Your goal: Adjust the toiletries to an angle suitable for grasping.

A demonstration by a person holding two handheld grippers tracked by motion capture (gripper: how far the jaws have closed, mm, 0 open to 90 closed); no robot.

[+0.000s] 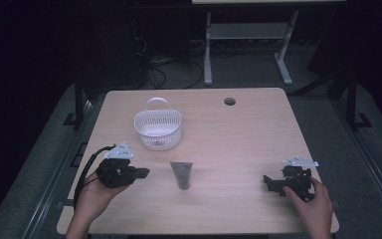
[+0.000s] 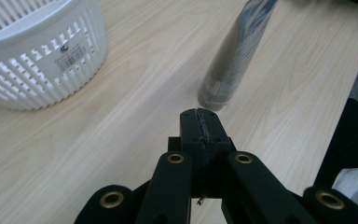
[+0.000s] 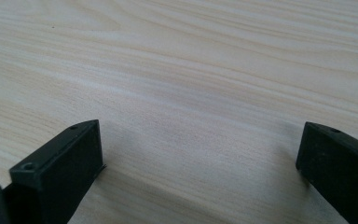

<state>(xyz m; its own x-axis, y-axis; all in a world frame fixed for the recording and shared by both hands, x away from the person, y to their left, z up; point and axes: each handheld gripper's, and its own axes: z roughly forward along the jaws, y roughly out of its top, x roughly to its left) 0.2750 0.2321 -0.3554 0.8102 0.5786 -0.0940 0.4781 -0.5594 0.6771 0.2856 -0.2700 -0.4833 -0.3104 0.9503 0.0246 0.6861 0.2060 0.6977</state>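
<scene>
A dark grey tube (image 1: 181,175) lies on the wooden table (image 1: 238,124) near the front middle, its cap end toward the person. In the left gripper view the tube (image 2: 235,56) stretches away just beyond the jaw tips. My left gripper (image 1: 143,173) rests on the table left of the tube, jaws pressed together with nothing between them (image 2: 200,122). A white plastic basket (image 1: 157,127) with a handle stands behind the tube, and the basket (image 2: 32,51) looks empty. My right gripper (image 1: 269,181) sits at the front right, jaws wide apart over bare wood (image 3: 200,149).
A round cable hole (image 1: 230,101) is set in the table's far side. A white desk frame (image 1: 248,35) stands on the floor beyond the table. Black cables (image 1: 87,169) trail from the left gripper toward the table's left edge.
</scene>
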